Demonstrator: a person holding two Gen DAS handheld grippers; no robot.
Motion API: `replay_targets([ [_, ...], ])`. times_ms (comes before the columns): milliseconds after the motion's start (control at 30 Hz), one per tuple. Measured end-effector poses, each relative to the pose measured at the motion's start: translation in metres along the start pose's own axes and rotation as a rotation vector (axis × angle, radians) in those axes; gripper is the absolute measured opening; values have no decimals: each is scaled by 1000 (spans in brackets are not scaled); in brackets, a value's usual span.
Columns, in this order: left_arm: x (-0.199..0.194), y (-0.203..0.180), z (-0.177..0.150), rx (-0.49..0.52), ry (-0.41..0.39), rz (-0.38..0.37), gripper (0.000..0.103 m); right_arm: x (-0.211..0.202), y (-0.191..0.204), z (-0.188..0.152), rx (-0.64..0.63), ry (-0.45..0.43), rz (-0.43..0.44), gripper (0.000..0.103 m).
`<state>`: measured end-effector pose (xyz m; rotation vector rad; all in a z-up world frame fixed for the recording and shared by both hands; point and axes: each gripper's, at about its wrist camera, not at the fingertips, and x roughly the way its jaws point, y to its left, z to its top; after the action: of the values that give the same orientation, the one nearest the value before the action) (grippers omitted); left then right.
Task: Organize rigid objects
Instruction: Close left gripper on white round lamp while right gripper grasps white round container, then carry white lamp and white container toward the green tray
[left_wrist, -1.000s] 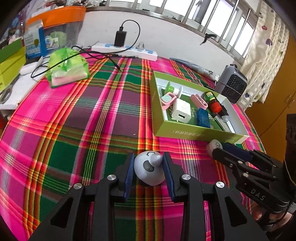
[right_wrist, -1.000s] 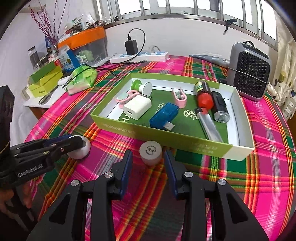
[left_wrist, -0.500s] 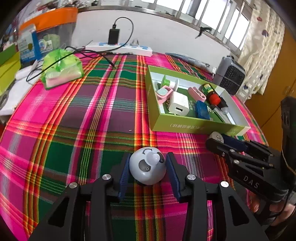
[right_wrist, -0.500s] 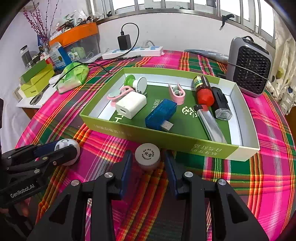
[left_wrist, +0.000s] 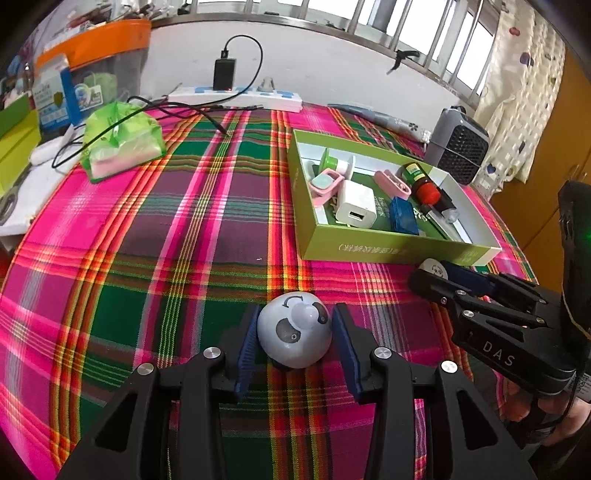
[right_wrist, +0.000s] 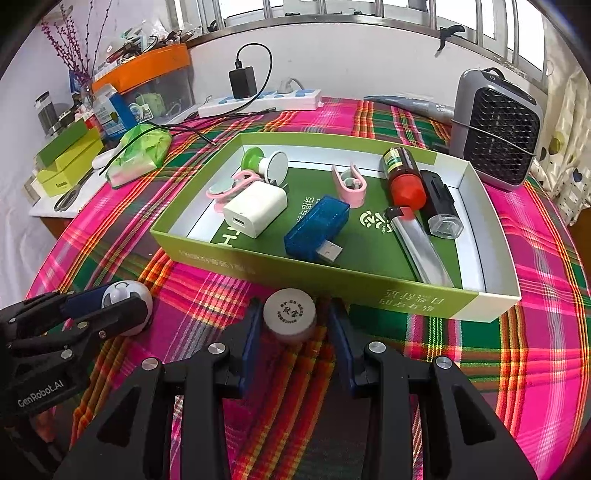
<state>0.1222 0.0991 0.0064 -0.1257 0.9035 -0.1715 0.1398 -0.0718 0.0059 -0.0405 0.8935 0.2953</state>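
Since 1 second ago the left gripper (left_wrist: 293, 345) has let go, its pads now flanking the round grey toy (left_wrist: 294, 339) on the plaid cloth (left_wrist: 177, 236), while the right gripper (right_wrist: 293, 328) brackets, unclenched, the white cap (right_wrist: 290, 315) before the green box (right_wrist: 332, 275).

Wide open plaid worktop (left_wrist: 155, 236) on the left, nothing blocking there. Ahead, the green box (right_wrist: 332, 284) wall stands just beyond the round cap (right_wrist: 290, 315); the heater (right_wrist: 495, 129) crowds the far right corner.
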Motion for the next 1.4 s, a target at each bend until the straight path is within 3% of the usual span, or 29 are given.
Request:
replay_targets([
  [267,-1,3,1,-36,-11,-22,36,-1,1,-2,-12,-8,-1,37],
  [400,-5,4,2,-41,-31,-24,31,-1,-1,-2,-4,-11,5,30],
  [533,-7,3,2,-38,-42,-23,29,-2,-2,-2,-2,-12,8,29],
  [1400,-22,-5,6,-29,-65,-13,29,-22,-4,-8,-1,-49,31,29],
])
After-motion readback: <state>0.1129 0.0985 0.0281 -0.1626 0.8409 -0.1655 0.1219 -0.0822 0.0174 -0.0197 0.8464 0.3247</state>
